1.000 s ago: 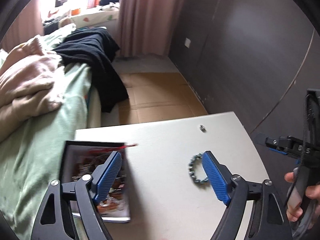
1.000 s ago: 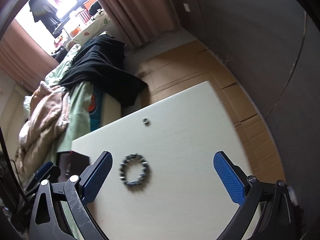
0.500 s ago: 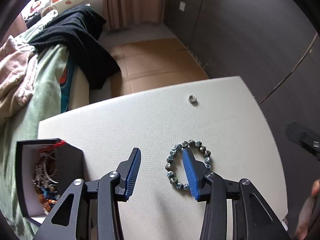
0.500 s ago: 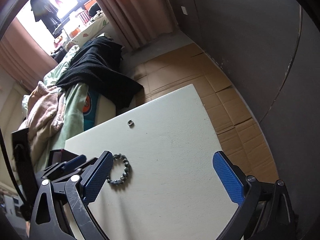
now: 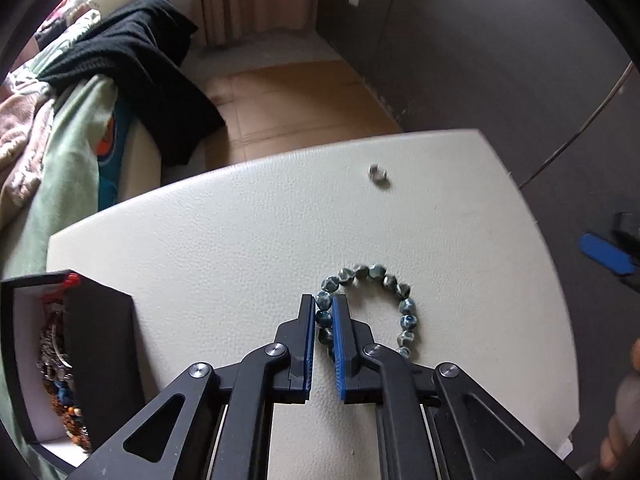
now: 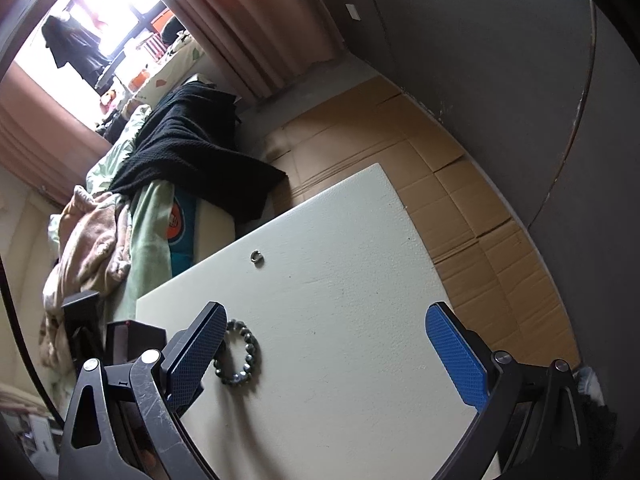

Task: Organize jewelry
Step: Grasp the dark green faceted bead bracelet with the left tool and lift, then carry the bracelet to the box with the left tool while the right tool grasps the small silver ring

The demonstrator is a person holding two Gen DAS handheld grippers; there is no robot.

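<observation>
Between the blue pads of the left gripper sits one side of a beaded bracelet: a loop of rounded, mottled blue-green and grey beads, glossy, lying flat on the cream table. The jaws are closing and stand nearly together, with two or three beads of the loop's near-left arc caught in the narrow gap; the pads look to be touching them. The rest of the bracelet curves away ahead and to the right of those fingers, resting on the tabletop. Farther ahead and slightly right lies a small silver ring, well apart from the bracelet. To the left of the left gripper stands an open black jewelry box with a pale lining, holding a tangle of chains and coloured beads and a bit of red cord at its top corner.

No brand or readable writing shows on the bracelet, the box or the grippers.

The left gripper points steeply down at the table, its fingertips low over the surface. The right gripper also tilts downward, its jaws spread wide with nothing between them but bare table; the bracelet lies just beside its left finger, partly hidden behind that pad. At the right edge of the left wrist view a blurred hand shows below one blue pad of the right gripper.
</observation>
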